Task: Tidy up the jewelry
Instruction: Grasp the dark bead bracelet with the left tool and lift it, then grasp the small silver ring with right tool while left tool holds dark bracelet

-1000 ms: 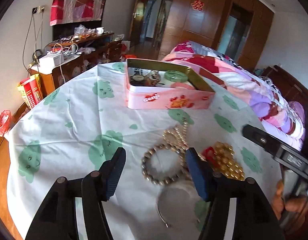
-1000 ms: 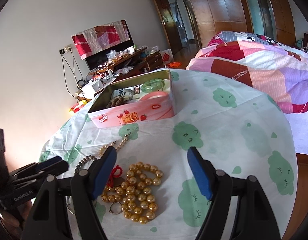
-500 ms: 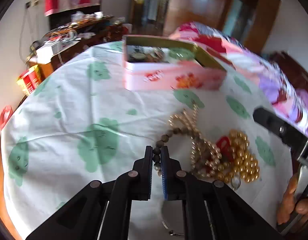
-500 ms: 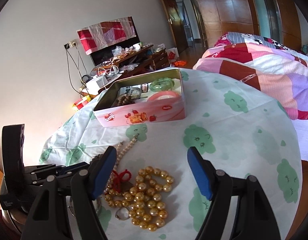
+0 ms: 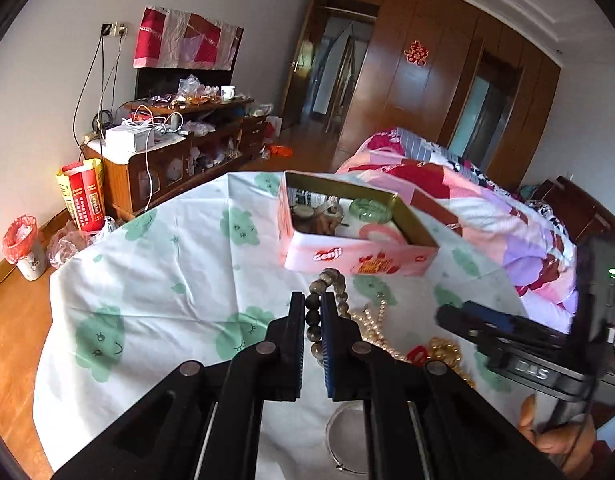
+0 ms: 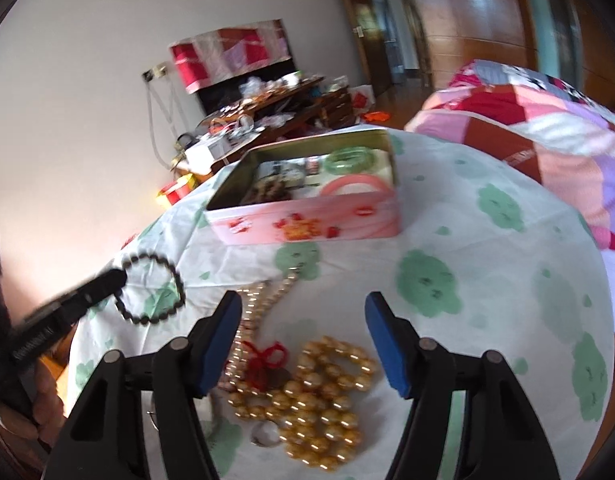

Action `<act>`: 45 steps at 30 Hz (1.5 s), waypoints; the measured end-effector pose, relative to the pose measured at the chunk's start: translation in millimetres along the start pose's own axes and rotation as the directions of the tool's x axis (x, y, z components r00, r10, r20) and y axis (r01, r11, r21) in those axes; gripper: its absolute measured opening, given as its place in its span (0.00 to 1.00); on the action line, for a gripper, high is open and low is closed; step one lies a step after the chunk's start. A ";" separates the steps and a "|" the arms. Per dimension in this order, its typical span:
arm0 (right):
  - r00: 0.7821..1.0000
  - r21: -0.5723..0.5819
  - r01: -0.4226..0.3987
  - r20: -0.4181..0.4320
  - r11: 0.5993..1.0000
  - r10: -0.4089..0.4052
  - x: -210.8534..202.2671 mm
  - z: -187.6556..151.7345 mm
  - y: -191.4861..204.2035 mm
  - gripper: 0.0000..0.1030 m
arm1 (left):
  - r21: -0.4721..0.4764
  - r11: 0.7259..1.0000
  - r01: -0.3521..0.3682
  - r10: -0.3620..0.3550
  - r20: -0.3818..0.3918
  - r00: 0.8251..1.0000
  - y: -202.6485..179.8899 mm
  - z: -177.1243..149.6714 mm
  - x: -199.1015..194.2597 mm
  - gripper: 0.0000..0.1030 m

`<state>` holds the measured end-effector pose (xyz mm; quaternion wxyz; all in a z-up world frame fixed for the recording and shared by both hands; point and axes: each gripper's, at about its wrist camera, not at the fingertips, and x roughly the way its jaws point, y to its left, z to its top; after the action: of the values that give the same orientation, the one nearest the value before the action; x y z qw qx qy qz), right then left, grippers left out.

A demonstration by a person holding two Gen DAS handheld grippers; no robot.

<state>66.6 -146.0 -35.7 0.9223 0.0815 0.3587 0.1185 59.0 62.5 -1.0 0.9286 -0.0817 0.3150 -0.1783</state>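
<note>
My left gripper [image 5: 312, 299] is shut on a dark bead bracelet [image 5: 331, 278] and holds it lifted off the cloth. In the right wrist view the bracelet [image 6: 180, 285] hangs as a ring from the left gripper [image 6: 121, 276]. My right gripper [image 6: 303, 312] hovers over a heap of gold beads [image 6: 327, 392]. Its jaws are closing, and the pads do not touch the beads. A pearl strand [image 6: 263, 300] and a red knot [image 6: 263, 360] lie beside the heap. The open pink tin [image 5: 359, 258] stands behind, with bangles and other pieces inside.
A silver bangle [image 5: 339, 436] lies on the cloth under my left gripper, and a small ring [image 6: 265, 434] lies at the near side of the gold beads. The round table's white cloth [image 5: 155, 280] has green prints. A bed [image 5: 487, 216] stands to the right and a cluttered cabinet [image 5: 167, 160] behind.
My left gripper closed on the dark bead bracelet and lifted it off the cloth. My right gripper shifted over the gold beads, and its jaws have narrowed.
</note>
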 end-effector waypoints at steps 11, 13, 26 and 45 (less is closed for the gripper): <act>0.990 0.018 -0.103 -0.094 0.995 0.104 -16.3 -21.8 0.2 0.52 | -0.017 0.999 0.029 -0.030 -0.016 0.999 4.6 -5.6 0.5 0.06; 0.983 0.006 -0.129 -0.131 0.992 0.129 -22.3 -31.3 4.4 0.50 | -0.019 0.999 0.031 -0.031 -0.017 0.999 4.8 -6.6 -0.2 0.06; 0.965 -0.053 -0.108 -0.247 0.993 0.091 -9.3 -64.0 19.4 0.36 | -0.006 0.999 0.034 -0.034 -0.010 0.999 0.0 -13.0 -14.4 0.06; 0.975 -0.229 -0.006 -0.218 0.973 -0.045 -1.7 -59.9 31.0 0.23 | 0.004 0.999 0.042 -0.042 -0.007 0.999 -5.6 -15.0 -23.6 0.06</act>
<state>19.6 -112.9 -71.0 0.8808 -0.0425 0.4443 0.1582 30.8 65.8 1.8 0.9238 -0.0855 0.3160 -0.1986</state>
